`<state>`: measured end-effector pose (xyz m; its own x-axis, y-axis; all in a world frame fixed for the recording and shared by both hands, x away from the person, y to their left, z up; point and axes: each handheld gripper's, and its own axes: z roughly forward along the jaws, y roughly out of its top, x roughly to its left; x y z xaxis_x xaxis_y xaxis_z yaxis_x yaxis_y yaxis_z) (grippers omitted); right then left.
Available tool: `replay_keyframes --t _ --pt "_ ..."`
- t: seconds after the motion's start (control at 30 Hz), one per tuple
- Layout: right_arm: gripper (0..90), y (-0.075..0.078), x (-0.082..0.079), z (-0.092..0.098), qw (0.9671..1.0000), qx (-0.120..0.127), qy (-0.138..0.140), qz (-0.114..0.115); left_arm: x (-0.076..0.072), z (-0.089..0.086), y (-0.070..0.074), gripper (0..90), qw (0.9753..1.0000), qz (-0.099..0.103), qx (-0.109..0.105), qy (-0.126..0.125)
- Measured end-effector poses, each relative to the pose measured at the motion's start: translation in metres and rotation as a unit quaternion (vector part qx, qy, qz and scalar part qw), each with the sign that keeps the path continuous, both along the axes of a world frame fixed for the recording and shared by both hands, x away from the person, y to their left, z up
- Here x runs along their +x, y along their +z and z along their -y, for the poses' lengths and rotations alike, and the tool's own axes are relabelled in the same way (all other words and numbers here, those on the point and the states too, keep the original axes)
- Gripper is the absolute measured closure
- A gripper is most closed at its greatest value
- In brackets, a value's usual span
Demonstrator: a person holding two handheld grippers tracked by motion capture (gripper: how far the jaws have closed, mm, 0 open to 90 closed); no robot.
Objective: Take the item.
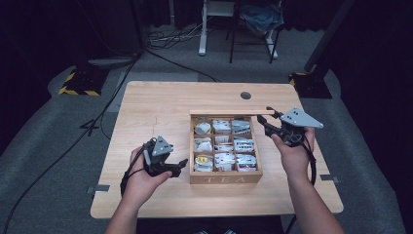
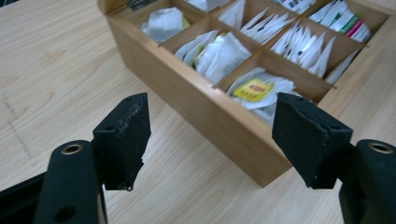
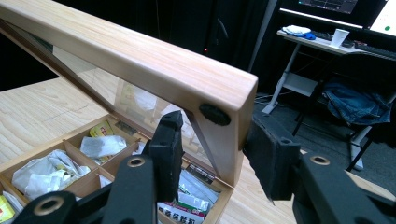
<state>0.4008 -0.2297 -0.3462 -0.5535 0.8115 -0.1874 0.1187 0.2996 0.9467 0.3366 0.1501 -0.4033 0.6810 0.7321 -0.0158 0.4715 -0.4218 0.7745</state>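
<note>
- Light wooden tea box with nine compartments [image 1: 225,178] at centre of the high view, slightly right of the table's middle, "TEA" cut into its near wall.
- Wooden-framed lid with a clear pane [image 3: 140,60] raised upright on the far edge, running across the upper left of the right gripper view; stiff, light by the look of it, likely hinged and prone to drop shut if let go.
- Right gripper [image 3: 210,149] at right centre of the high view, jaws partly closed around the lid's free corner, one on each face; firm contact hard to judge.
- Best hold judged to be the solid frame corner, not the pane; smooth wood could slip.
- Left gripper [image 2: 210,140] at lower left of the high view, jaws wide apart and holding nothing, just beside the box's left wall.
- White paper tea sachets [image 2: 219,51] in the compartments: soft, light, easily crumpled.
- Pale wood-grain table [image 1: 156,107], with grey carpet, black cables and dark curtains beyond.
</note>
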Motion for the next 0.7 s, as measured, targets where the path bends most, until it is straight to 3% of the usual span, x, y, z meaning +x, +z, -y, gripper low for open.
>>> replay_keyframes --t 0.13,0.3,0.47,0.7 --pt "56.6 0.001 0.001 0.001 1.0000 0.002 0.003 -0.001 0.002 0.009 0.005 29.6 0.9999 -0.002 0.002 -0.011" --pt "56.6 0.001 0.002 0.002 1.0000 0.004 0.006 -0.004 0.004 0.020 0.008 32.0 0.9996 -0.010 -0.012 -0.023" --pt "56.5 0.002 0.002 0.002 1.0000 0.005 0.006 -0.002 0.008 0.034 0.007 40.5 0.9975 -0.014 -0.044 -0.053" --pt "56.5 0.002 0.002 0.002 1.0000 0.004 0.007 -0.003 0.015 0.054 0.003 49.0 0.9940 -0.024 -0.055 -0.091"
